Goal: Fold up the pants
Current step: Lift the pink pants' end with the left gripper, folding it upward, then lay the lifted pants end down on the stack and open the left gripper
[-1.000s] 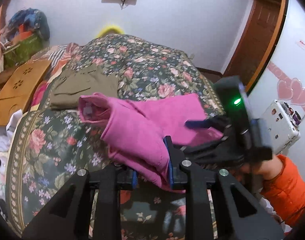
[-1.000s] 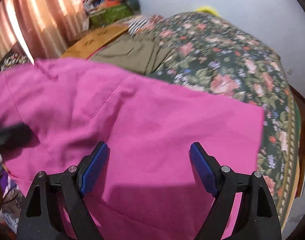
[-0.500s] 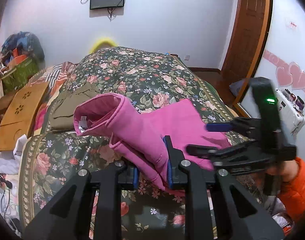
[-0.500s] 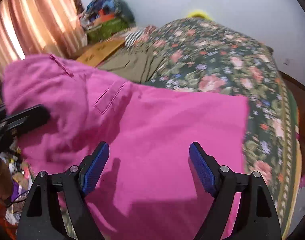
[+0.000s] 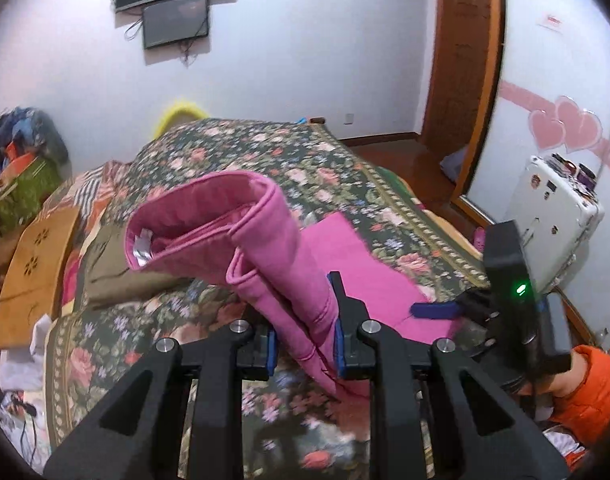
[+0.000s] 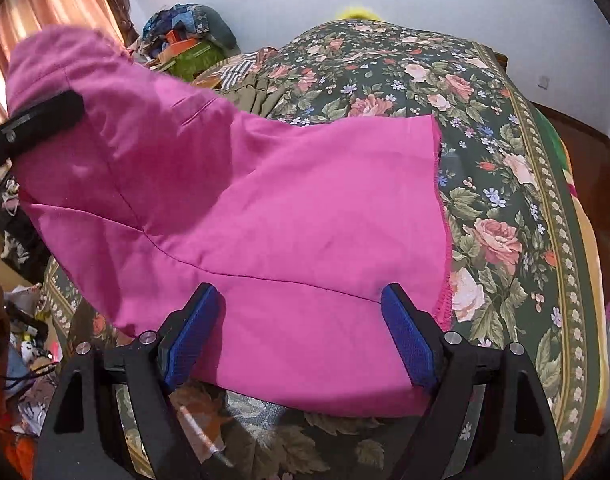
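On floral bedspread [image 6: 505, 168], white-walled room with wooden door [image 5: 465, 60] | pink pants [image 6: 285, 208] lie partly raised | left gripper [image 5: 303, 344] nearly closed, waist fold pinched | right gripper [image 6: 299, 340] spread wide, jaws opening, pants beneath, ungripped.

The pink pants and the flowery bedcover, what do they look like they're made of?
Pink pants: soft, matte woven or knit cloth, probably cotton or a blend; they drape in thick rolls, with stitched seams and a paler inside at the waistband. Bedcover: printed fabric, roses on dark green; it looks padded, though whether it is cotton or synthetic I cannot tell.
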Action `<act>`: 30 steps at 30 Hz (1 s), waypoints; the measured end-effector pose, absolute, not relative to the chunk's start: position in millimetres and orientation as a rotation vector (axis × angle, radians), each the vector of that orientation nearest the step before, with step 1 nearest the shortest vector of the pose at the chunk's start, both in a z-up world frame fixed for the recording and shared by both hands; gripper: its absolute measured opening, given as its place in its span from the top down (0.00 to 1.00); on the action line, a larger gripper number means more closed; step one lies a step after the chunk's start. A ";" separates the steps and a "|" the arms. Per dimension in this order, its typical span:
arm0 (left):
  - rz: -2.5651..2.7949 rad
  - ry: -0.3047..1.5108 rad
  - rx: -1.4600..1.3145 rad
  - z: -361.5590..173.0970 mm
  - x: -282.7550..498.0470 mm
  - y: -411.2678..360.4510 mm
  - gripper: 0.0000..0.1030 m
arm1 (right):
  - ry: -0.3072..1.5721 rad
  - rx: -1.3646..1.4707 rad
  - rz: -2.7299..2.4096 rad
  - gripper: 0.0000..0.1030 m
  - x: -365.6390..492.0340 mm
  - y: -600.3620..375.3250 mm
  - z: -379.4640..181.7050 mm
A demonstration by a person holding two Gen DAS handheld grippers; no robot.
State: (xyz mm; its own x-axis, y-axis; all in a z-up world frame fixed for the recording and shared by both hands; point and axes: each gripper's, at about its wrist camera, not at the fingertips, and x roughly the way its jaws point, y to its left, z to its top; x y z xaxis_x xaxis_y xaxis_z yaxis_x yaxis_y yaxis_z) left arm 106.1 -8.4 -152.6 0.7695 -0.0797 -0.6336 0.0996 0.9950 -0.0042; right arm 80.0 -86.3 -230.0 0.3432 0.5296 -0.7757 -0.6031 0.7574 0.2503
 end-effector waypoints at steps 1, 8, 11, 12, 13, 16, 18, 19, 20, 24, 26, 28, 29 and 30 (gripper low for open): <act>-0.106 0.683 0.035 -151.6 108.7 -12.6 0.80 | 0.971 -0.083 0.739 0.19 79.7 -86.4 -230.2; -0.151 0.684 0.050 -148.0 126.6 -35.3 0.80 | 0.972 -0.062 0.738 0.22 79.3 -95.5 -228.5; -0.170 0.686 0.048 -147.7 132.4 -39.4 0.80 | 0.955 -0.031 0.718 0.22 79.7 -113.0 -216.4; -0.174 0.687 0.050 -147.5 133.3 -40.7 0.80 | 0.942 -0.027 0.701 0.22 77.9 -121.1 -212.3; -0.182 0.688 0.053 -147.8 135.3 -43.4 0.80 | 0.936 -0.025 0.690 0.22 76.7 -127.3 -210.3; -0.202 0.694 0.064 -148.5 139.4 -51.4 0.80 | 0.946 -0.038 0.641 0.22 77.5 -141.0 -215.4; -0.217 0.700 0.069 -149.7 143.4 -57.2 0.80 | 0.987 -0.047 0.619 0.22 79.8 -143.9 -229.4; -0.224 0.704 0.071 -150.4 145.3 -59.4 0.80 | 1.005 -0.042 0.618 0.22 80.5 -144.0 -236.2; -0.230 0.708 0.072 -151.3 147.5 -61.3 0.80 | 1.008 -0.025 0.625 0.22 82.1 -145.3 -239.9; -0.276 0.748 0.061 -160.1 159.7 -73.0 0.80 | 1.019 0.051 0.650 0.22 87.1 -151.0 -245.6; -0.296 0.767 0.060 -165.3 163.6 -79.5 0.80 | 1.015 0.049 0.653 0.22 86.9 -150.4 -245.7; -0.318 0.795 0.063 -172.9 169.2 -88.9 0.80 | 1.014 0.051 0.654 0.22 86.7 -150.5 -246.7; -0.326 0.810 0.067 -176.7 171.1 -92.0 0.80 | 1.014 0.055 0.655 0.22 87.1 -150.7 -247.0; -0.336 0.832 0.073 -182.6 173.7 -97.6 0.80 | 1.014 0.059 0.655 0.22 86.9 -150.6 -247.8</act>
